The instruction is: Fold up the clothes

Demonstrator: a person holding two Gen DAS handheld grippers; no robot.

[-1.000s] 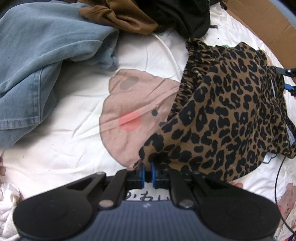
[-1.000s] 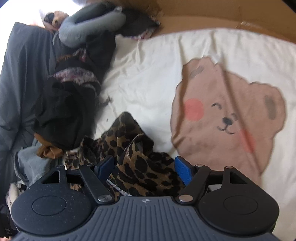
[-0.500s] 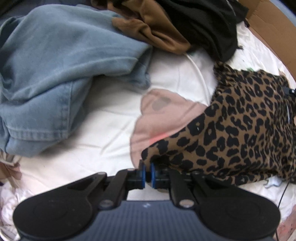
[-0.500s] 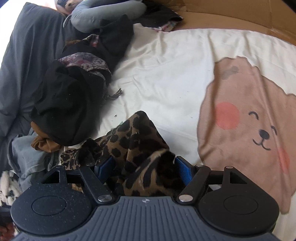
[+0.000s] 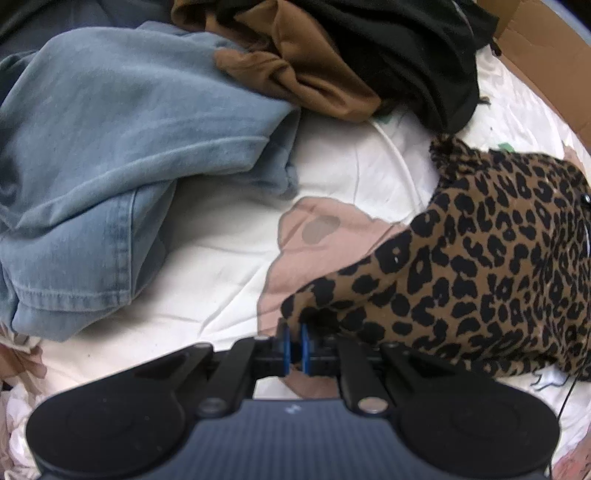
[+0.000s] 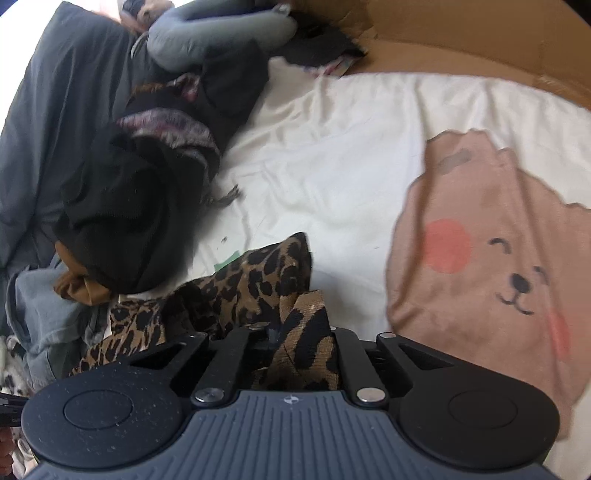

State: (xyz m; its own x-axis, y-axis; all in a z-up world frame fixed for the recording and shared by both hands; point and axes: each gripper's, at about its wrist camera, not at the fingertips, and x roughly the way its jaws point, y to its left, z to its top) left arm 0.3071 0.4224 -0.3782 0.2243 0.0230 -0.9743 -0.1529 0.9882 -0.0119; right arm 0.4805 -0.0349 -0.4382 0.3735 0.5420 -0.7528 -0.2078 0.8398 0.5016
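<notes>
The leopard-print garment (image 5: 480, 266) lies spread on the white bed sheet (image 5: 207, 266), partly covering the pink bear printed on it. The left gripper (image 5: 294, 345) has its blue-tipped fingers (image 5: 283, 343) pressed together on the garment's near corner, lifting that edge slightly off the sheet. The right gripper (image 6: 295, 343) has its fingers drawn in tight on a bunched fold of the same leopard fabric (image 6: 258, 280), which stands up crumpled between them. Toward the far left part of the bed sits a heap of other clothes: pale blue jeans (image 5: 110, 147), a tan-brown piece (image 5: 303, 74) and a black one (image 5: 406, 55) touching one another. Brown cardboard (image 6: 461, 40) runs along the bed's far edge, and a grey cushion (image 6: 221, 33) lies in the far corner.
</notes>
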